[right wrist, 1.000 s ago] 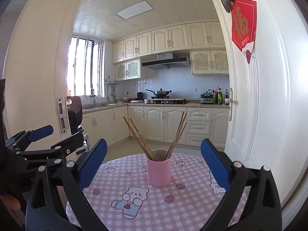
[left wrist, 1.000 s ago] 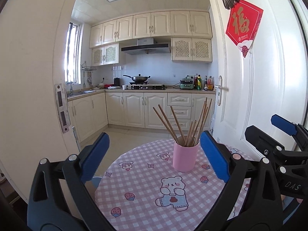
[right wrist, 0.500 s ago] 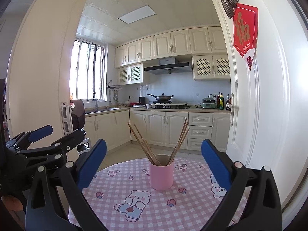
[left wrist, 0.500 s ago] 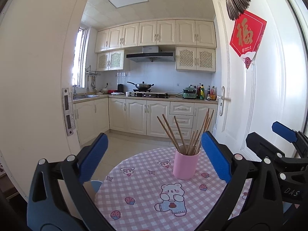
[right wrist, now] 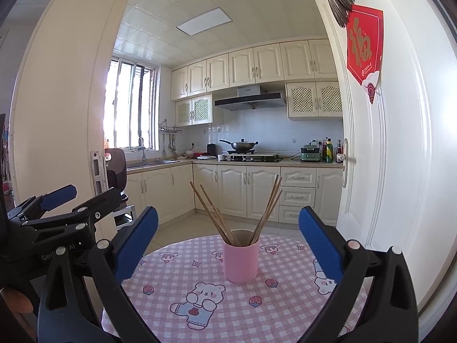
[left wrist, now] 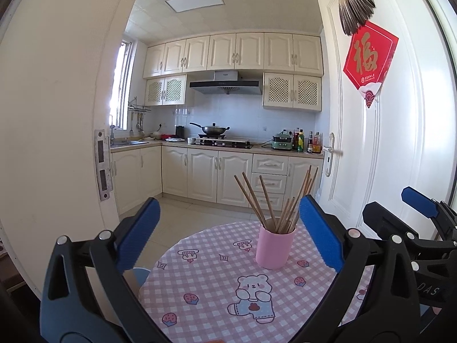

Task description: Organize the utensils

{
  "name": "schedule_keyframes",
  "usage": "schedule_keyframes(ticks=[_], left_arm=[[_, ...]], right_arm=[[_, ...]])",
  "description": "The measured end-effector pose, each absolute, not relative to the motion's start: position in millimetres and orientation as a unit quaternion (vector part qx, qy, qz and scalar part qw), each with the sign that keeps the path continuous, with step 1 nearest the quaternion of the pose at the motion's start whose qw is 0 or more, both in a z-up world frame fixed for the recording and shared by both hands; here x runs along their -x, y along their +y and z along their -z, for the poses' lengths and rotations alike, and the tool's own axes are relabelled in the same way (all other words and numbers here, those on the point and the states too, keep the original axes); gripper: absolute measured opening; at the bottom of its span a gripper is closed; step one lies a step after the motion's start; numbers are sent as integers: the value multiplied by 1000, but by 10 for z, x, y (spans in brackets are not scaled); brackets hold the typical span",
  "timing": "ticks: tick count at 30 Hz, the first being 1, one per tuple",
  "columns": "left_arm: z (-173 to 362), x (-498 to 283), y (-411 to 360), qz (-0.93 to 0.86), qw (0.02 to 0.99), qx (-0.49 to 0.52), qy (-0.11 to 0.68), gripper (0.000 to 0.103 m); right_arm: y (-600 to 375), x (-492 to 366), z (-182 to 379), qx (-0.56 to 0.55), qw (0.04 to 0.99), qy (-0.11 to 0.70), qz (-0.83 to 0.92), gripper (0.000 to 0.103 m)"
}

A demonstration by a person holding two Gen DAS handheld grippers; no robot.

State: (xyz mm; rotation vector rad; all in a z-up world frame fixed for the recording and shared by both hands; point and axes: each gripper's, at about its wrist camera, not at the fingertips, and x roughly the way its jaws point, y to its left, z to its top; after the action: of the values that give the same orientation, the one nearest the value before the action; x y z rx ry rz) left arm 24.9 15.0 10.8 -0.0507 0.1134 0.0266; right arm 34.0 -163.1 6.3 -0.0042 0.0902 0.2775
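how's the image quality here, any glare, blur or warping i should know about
Left wrist view: strong fisheye bending of the door and wall edges; the window is blown out; the pink cup and chopsticks are sharp. Right wrist view: same warping; the window is overexposed with glare on the frame; the tablecloth is evenly lit; dark vignette in the corners.

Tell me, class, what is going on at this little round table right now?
A person holds a hand-held gripper in each hand above a round table with a pink checked cloth. The left hand-held gripper and the right hand-held gripper are both open and hold nothing. A pink cup stands upright on the cloth with wooden chopsticks fanned out in it. Neither gripper touches the cup or the chopsticks.
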Motion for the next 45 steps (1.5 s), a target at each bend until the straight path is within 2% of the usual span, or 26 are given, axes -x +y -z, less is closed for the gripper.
schedule_keyframes(ticks=[45], left_arm=[[-52, -246, 117, -17, 998, 15, 54, 96]], right_arm=[[-1636, -314, -6, -7, 989, 50, -136, 95]])
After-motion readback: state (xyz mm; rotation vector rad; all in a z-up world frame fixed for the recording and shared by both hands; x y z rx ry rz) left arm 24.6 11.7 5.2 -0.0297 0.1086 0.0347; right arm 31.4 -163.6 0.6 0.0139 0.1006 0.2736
